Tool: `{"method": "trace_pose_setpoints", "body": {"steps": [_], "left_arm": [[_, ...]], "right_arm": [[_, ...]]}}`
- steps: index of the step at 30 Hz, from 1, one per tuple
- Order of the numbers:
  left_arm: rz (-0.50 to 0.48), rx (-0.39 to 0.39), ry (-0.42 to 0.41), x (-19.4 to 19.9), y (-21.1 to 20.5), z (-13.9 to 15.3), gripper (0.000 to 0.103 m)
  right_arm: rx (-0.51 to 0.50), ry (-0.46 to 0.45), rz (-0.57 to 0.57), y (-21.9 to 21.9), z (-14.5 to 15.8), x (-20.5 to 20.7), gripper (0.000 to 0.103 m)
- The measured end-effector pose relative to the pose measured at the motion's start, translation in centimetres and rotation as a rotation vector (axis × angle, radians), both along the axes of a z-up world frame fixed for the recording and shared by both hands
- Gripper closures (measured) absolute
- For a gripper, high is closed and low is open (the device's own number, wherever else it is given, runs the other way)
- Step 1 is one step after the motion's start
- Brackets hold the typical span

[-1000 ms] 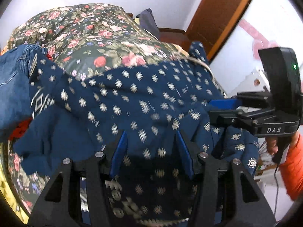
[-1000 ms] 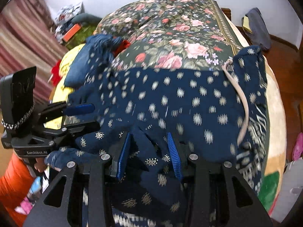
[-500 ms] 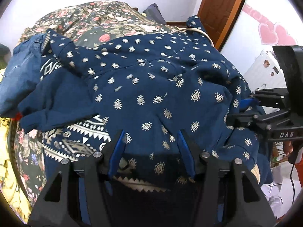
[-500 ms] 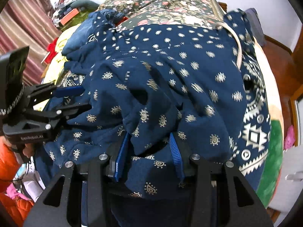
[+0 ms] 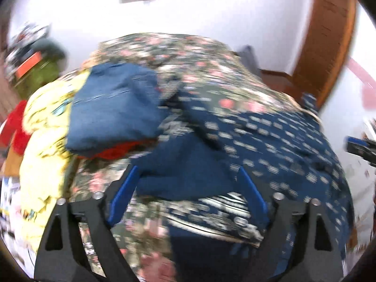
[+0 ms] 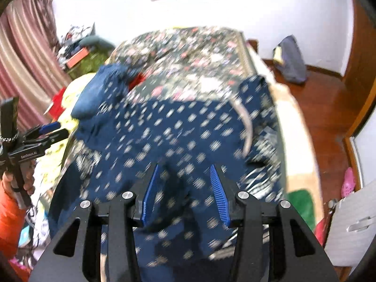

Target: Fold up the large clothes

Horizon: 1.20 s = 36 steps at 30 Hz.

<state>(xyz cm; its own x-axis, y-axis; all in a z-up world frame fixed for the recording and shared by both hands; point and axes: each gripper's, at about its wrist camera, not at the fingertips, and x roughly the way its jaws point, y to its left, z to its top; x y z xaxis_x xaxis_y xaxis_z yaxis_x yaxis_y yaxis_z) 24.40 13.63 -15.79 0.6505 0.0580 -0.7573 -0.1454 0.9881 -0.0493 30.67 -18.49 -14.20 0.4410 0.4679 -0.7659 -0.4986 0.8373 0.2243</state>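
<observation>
Two grippers hang over a bed covered with a floral bedspread [image 6: 188, 54]. On the near part of the bed lies the navy printed garment [image 6: 169, 129], spread wide with white motifs and a pale cord [image 6: 246, 122] running along its right side.

Left gripper [image 5: 188, 174]: its jaws stand wide and are opening. A plain navy fold of the garment lies between the blue pads [image 5: 253, 195], but they do not press on it — the cloth is released. In the right wrist view this gripper is seen at the left edge, held by a hand [image 6: 14, 178] with an orange sleeve.

Right gripper [image 6: 185, 176]: its jaws are opening too, and the garment's cloth lies between them; because of blur, I cannot tell whether the pads still pinch it.

At the far left of the garment rests a folded denim piece [image 5: 112, 108] over something red, beside a yellow blanket [image 5: 44, 141].
</observation>
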Motion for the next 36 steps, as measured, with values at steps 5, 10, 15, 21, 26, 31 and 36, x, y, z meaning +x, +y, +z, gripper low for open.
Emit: {"method": "trace_pose_setpoints", "body": {"steps": [5,10,15,21,26,31,36], "left_arm": [[0.141,-0.105,0.054,1.8,4.8,-3.3,0.013],[0.171,-0.283,0.145,4.6,6.9,-7.9,0.013],[0.119,-0.333,0.175,7.9,6.1,-10.0,0.013],[0.048,-0.324,0.165,11.5,4.8,-10.3,0.017],[0.017,-0.302,0.14,13.1,4.6,-9.6,0.054],[0.024,-0.279,0.118,13.5,3.9,-8.5,0.085],[0.032,-0.208,0.071,12.0,2.5,-5.6,0.091]], "right_arm": [[-0.053,-0.037,-0.109,-1.4,-0.5,2.9,0.046],[-0.075,0.045,-0.167,-2.3,-3.4,6.9,0.046],[-0.062,0.114,-0.173,-2.3,-5.7,10.2,0.046],[-0.049,0.124,-0.162,-2.2,-7.1,13.9,0.036],[0.073,0.217,-0.172,-3.2,-9.1,15.9,0.031],[0.057,0.15,-0.148,-2.1,-8.5,14.8,0.045],[0.013,0.093,-0.116,-1.3,-7.2,14.0,0.078]]}}
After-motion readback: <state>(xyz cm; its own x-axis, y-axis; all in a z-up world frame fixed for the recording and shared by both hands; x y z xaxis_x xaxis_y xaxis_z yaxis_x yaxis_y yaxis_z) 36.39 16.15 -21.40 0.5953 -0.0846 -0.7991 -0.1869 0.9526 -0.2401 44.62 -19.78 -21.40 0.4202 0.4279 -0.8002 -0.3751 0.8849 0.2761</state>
